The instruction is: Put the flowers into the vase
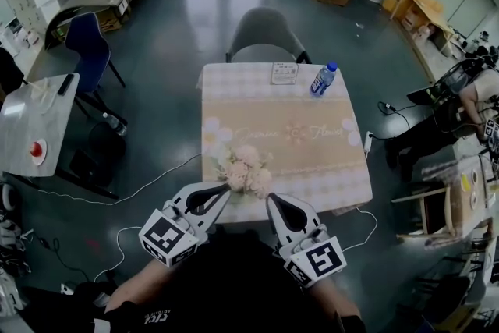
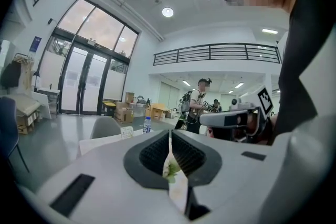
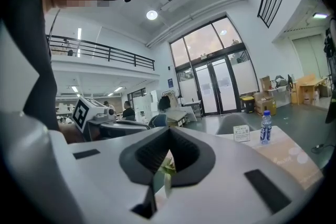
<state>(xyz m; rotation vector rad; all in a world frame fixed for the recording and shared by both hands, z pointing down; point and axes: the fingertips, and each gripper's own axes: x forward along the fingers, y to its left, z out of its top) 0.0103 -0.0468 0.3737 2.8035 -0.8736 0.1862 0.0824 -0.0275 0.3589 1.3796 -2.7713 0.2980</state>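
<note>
At the near edge of the counter, the left tongs and the right tongs are both clenched on the pale pink flowers, one from each side. At the far edge stand a water bottle and a small card.

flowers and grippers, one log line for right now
left gripper: shut on flowers | right gripper: shut on flowers | flowers: at near edge of table
</note>
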